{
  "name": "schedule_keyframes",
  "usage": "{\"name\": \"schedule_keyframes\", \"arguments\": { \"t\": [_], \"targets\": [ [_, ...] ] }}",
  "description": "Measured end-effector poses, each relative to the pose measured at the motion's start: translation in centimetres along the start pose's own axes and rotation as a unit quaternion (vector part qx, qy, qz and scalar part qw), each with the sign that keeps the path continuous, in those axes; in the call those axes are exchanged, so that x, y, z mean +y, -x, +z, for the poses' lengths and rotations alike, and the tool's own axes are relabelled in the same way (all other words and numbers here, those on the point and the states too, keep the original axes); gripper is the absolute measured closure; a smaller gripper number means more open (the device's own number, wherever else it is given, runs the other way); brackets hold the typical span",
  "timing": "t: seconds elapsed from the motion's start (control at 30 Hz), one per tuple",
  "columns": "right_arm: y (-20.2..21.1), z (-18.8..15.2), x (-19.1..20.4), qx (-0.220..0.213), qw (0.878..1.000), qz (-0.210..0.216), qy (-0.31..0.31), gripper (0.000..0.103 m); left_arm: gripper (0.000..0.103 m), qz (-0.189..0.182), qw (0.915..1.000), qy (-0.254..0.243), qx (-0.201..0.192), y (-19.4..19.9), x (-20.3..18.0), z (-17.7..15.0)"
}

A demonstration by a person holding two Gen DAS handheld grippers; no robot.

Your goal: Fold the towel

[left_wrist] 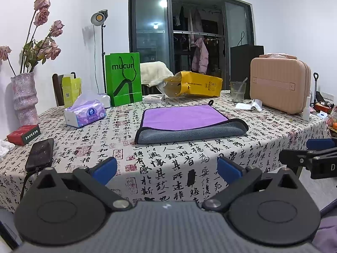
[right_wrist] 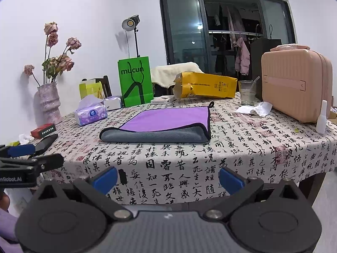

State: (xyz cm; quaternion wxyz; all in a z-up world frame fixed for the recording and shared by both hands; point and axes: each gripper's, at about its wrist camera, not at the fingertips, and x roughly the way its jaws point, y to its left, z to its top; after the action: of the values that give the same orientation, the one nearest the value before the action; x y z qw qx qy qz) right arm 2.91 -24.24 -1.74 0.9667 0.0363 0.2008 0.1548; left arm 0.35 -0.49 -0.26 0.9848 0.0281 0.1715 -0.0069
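Observation:
A purple and grey towel [left_wrist: 185,122] with a black hem lies folded flat on the table [left_wrist: 168,164]; its grey underside shows along the near edge. It also shows in the right wrist view [right_wrist: 164,124]. My left gripper [left_wrist: 167,168] is open and empty, held back at the table's near edge, apart from the towel. My right gripper [right_wrist: 168,179] is open and empty, also at the near edge. Each gripper shows at the side of the other's view, the right gripper [left_wrist: 311,151] and the left gripper [right_wrist: 27,156].
On the calligraphy tablecloth: a tissue pack [left_wrist: 84,113], green bag [left_wrist: 123,78], yellow bag [left_wrist: 193,84], glass [left_wrist: 238,91], pink case [left_wrist: 280,82], white bottle [right_wrist: 322,118], crumpled paper [right_wrist: 254,108], phone [left_wrist: 40,154], red box [left_wrist: 23,133], vase of dried roses [left_wrist: 24,97].

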Motion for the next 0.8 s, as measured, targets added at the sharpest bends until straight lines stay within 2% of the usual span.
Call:
{"name": "schedule_keyframes", "arguments": {
  "t": [0.17,0.53,0.8],
  "targets": [
    [-0.3,-0.1,-0.1,-0.002,1.000,-0.004,0.003,0.000,0.000,0.003,1.0000,-0.008,-0.003,-0.8,-0.1,-0.1],
    [-2.0,0.6,-0.2,-0.011,1.000,-0.016,0.019,0.000,0.000,-0.002,0.9999,0.009,0.012,-3.7,1.7,0.6],
    [-4.0,1.1,-1.0,-0.006,1.000,-0.027,0.005,0.000,0.000,-0.003,0.9998,0.003,0.019,-6.2,2.1,1.4]
  ]
}}
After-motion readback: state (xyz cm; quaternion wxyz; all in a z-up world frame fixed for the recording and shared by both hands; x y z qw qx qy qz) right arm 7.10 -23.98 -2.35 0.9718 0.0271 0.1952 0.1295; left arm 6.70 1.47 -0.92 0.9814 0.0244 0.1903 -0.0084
